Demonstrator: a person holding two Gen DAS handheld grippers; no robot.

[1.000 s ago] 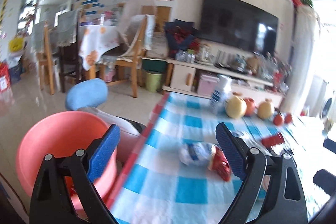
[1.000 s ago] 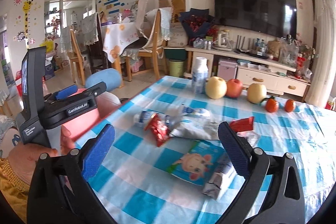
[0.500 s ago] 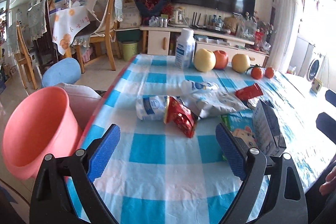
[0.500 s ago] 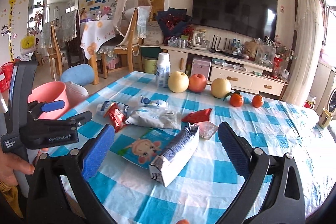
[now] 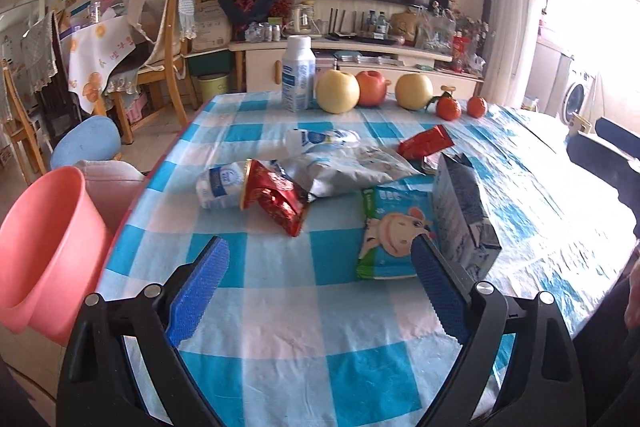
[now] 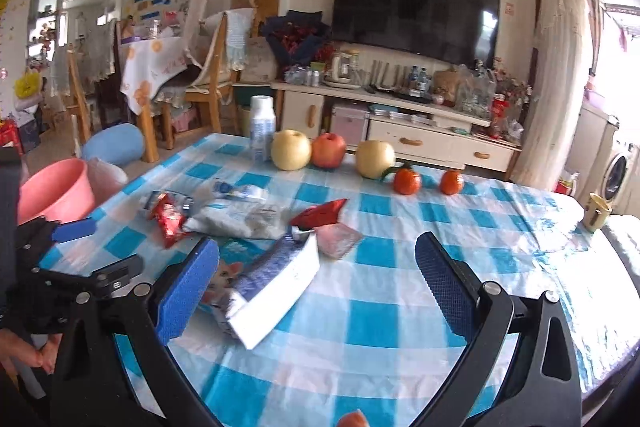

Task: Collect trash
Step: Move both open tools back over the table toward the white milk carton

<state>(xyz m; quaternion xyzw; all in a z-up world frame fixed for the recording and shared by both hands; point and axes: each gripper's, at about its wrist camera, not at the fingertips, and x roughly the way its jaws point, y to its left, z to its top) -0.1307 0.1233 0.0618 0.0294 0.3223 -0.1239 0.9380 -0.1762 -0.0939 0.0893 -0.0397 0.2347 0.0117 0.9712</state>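
Observation:
Trash lies in a heap on the blue-checked table [image 5: 304, 311]: a crumpled white bottle [image 5: 222, 185], a red wrapper [image 5: 278, 203], a silver bag [image 5: 352, 171], a green cartoon packet [image 5: 390, 231], a squashed milk carton [image 5: 464, 211] [image 6: 276, 287] and a second red wrapper [image 5: 426, 143]. A pink bucket [image 5: 44, 251] [image 6: 56, 191] stands off the table's left edge. My left gripper [image 5: 318, 285] hangs open over the near tablecloth, nothing between its pads. My right gripper [image 6: 316, 285] is open too, just short of the carton.
An upright white bottle [image 5: 297, 79], two pears, an apple [image 5: 372, 87] and two tangerines [image 5: 448, 107] line the far edge. A small cup [image 6: 596, 213] sits at the right. Chairs, a blue stool [image 5: 86, 143] and a TV cabinet stand beyond.
Both grippers swung right and tipped down; the left view moved from the bucket and table edge onto the trash heap. The carton now sits close before the right gripper. Jaws stayed open.

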